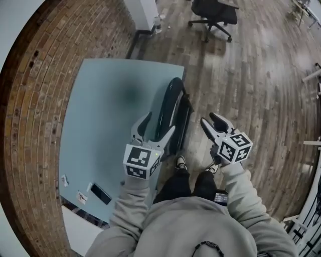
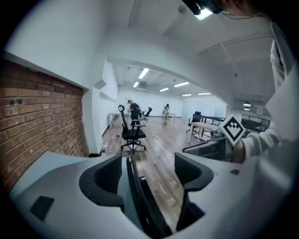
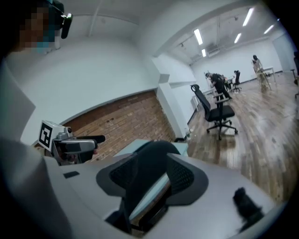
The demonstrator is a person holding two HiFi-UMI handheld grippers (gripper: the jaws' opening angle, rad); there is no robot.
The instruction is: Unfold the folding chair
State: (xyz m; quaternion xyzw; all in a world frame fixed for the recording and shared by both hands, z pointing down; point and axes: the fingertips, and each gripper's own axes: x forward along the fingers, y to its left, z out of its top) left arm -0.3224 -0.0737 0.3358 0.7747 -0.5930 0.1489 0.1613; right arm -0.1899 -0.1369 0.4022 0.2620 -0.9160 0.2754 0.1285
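The black folding chair (image 1: 173, 100) stands folded and upright on the wood floor, against the right edge of a light blue table (image 1: 100, 115). My left gripper (image 1: 158, 125) is open and straddles the chair's curved top edge; in the left gripper view the thin black edge (image 2: 138, 196) runs between the jaws of the left gripper (image 2: 149, 163) without touching the pads. My right gripper (image 1: 209, 119) is open and hangs in the air a little to the right of the chair. In the right gripper view the chair's rounded top (image 3: 149, 161) shows beyond the right gripper (image 3: 156, 173), with nothing held.
A brick wall (image 1: 30, 125) borders the table on the left. A dark flat item (image 1: 100, 193) and small papers lie near the table's front corner. A black office chair (image 1: 213, 15) stands far off on the floor. The person's feet (image 1: 180, 163) are right by the folded chair.
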